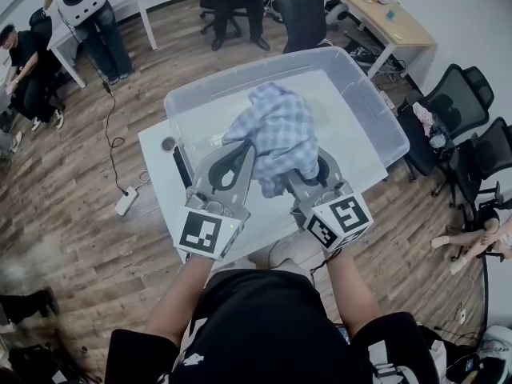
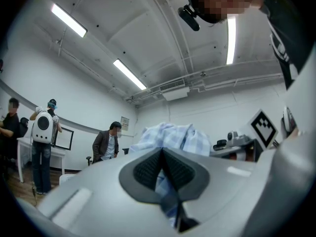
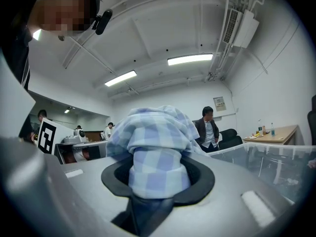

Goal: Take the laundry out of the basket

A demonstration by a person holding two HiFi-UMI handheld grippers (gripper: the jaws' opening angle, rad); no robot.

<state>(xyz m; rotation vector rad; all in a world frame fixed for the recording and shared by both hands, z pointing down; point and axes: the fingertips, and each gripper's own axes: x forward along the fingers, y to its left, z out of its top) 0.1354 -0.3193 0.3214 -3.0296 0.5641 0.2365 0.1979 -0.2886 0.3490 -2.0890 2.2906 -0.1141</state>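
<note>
Two grippers are holding one garment, a blue-and-white checked shirt [image 1: 276, 130], above the clear plastic basket [image 1: 376, 126]. On the left gripper [image 1: 242, 157] the jaws are pressing almost fully together, pinching a thin fold of the checked fabric between the dark pads [image 2: 148, 169]. The cloth is bunching up just beyond the tips. On the right gripper [image 1: 314, 169] the jaws are standing partly apart, clamping a thick rolled wad of the same shirt, which is filling the gap between them.

From the head view, the two grippers are sitting side by side at the near edge of the basket. The left one is gripping the shirt's left edge and the right one its near right edge. The shirt is hanging in a bundle between and beyond them, over the basket's near middle. Its lower end is possibly touching the basket floor, but the head view is not showing this clearly.

The basket is resting on a white table [image 1: 156, 162], covering most of it. Several people are standing or sitting on the wood floor [image 1: 72, 214] beyond the table. Black office chairs [image 1: 460, 94] are standing at the right, and a wooden desk [image 1: 392, 18] at the far right.
</note>
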